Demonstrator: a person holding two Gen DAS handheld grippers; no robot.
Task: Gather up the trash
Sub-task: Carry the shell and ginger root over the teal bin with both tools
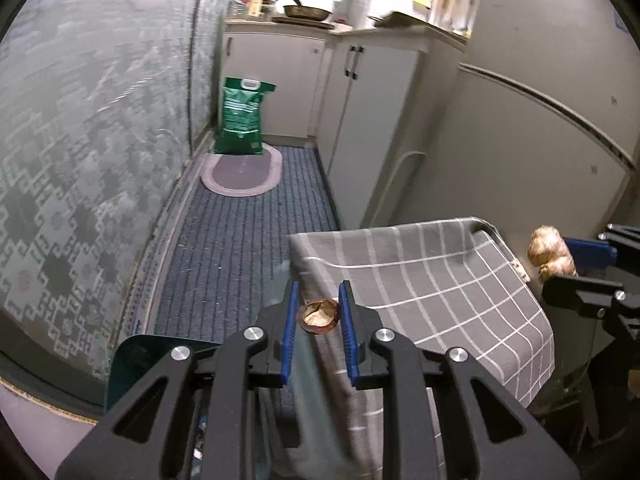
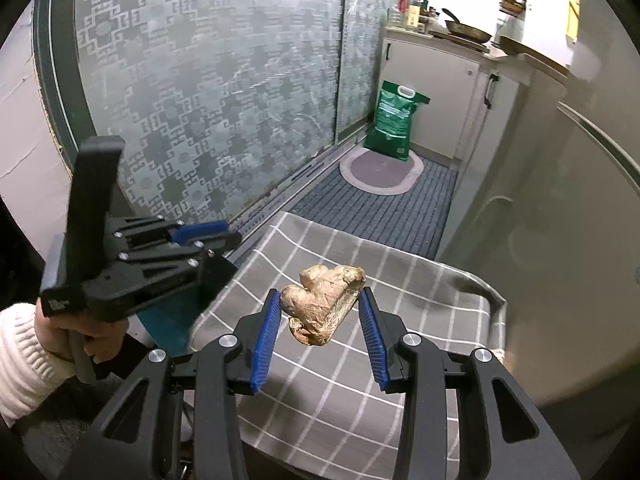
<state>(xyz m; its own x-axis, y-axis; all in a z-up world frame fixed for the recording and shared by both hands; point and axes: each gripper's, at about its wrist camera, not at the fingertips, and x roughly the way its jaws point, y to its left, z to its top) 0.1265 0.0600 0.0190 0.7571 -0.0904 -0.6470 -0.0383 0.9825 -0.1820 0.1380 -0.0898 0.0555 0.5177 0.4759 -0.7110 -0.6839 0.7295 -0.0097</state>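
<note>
While the left gripper (image 1: 319,316) clenched a small crumpled brown wrapper (image 1: 319,317) over the near edge of a grey checked cloth (image 1: 440,280), the right gripper (image 2: 320,316) grasped a crumpled tan paper wad (image 2: 322,304) above that cloth. At eleven o'clock stood a green bag (image 1: 240,118).

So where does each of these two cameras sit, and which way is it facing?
Left wrist: sits behind the left gripper, looking along its fingers over the checked cloth toward the kitchen; a small brown scrap sits between the pads, and the right gripper shows at the right edge.
Right wrist: sits behind the right gripper, facing the same way; a crumpled brown wad sits between its fingers, with the left gripper and the person's hand at left.
Shared: the cloth, green bag, oval mat, frying pan.
</note>
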